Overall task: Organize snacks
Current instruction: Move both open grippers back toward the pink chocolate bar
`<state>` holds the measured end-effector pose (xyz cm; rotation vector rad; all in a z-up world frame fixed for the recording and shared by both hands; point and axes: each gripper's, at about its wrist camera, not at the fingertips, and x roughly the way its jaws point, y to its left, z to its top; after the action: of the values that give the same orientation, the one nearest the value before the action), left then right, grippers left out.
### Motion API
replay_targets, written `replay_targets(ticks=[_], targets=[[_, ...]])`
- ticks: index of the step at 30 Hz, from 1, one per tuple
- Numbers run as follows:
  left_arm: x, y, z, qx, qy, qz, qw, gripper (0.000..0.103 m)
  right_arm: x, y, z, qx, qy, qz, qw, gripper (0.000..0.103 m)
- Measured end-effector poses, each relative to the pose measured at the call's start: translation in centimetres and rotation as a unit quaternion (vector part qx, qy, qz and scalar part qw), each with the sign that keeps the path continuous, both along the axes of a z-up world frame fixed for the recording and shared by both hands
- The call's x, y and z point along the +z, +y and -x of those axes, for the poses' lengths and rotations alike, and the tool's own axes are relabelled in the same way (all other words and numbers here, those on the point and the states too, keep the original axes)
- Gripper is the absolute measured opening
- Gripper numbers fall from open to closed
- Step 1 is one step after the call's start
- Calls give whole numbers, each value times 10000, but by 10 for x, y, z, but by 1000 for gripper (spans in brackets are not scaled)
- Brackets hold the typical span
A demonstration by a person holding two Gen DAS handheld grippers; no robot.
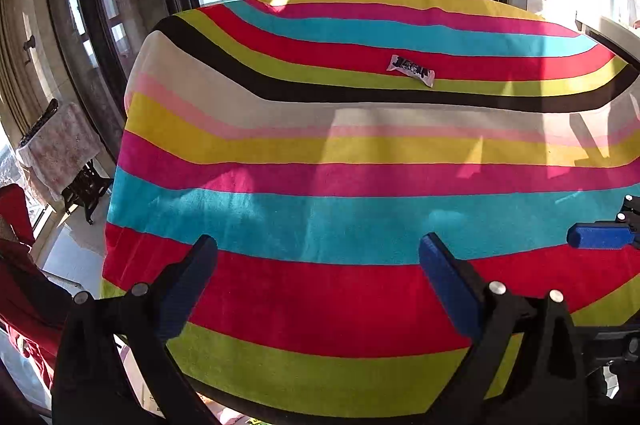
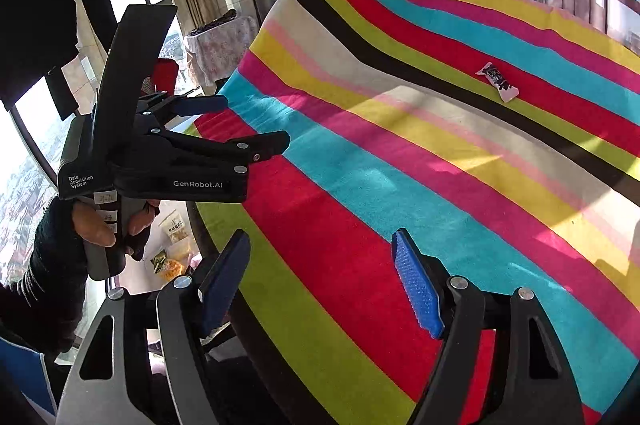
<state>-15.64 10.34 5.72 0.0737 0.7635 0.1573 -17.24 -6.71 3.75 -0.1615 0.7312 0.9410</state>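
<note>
Both grippers hang over the near edge of the table, and neither has anything in it. The left gripper (image 1: 318, 253) has its jaws spread wide, with only striped cloth (image 1: 320, 225) showing in the gap. The right gripper (image 2: 320, 265) is parted too, its ribbed blue pad (image 2: 418, 289) catching the sun and the bare cloth running between the fingers.

The one snack on the table is a small white snack packet (image 1: 411, 70) with dark lettering. It lies flat on the far half, across the red and lime stripes just beyond the black band, well apart from both sets of fingertips. From the left wrist it sits ahead and a little to the right of the open jaws; from the right wrist the same packet (image 2: 499, 85) lies ahead and off to the right.

In the right wrist view the left gripper (image 2: 256, 123) shows side-on at the left, gripped by a hand (image 2: 108, 221) in a dark sleeve, its fingers reaching over the table's corner. Below that hand, off the table's edge, a few more snack bags (image 2: 172, 245) lie lower down. In the left wrist view a blue fingertip (image 1: 600, 235) of the right gripper pokes in at the right edge.
</note>
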Motion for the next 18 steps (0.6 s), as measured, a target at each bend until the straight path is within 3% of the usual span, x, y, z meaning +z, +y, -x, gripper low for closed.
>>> replay_targets(ticks=[5, 9, 13, 18], targets=[[-5, -42, -47, -447, 146, 243, 9986, 101, -13, -29, -19, -394, 105, -6, 9992, 72], [-9, -66, -68, -581, 144, 113, 9981, 101, -20, -52, -33, -709, 173, -75, 9973, 73], [-11, -74, -84, -624, 136, 97, 9979, 101, -24, -75, -54, -1136, 260, -125, 9931, 77], [-13, -70, -108, -606, 130, 126, 9980, 101, -22, -77, -94, -1449, 180, 194, 9891, 77]])
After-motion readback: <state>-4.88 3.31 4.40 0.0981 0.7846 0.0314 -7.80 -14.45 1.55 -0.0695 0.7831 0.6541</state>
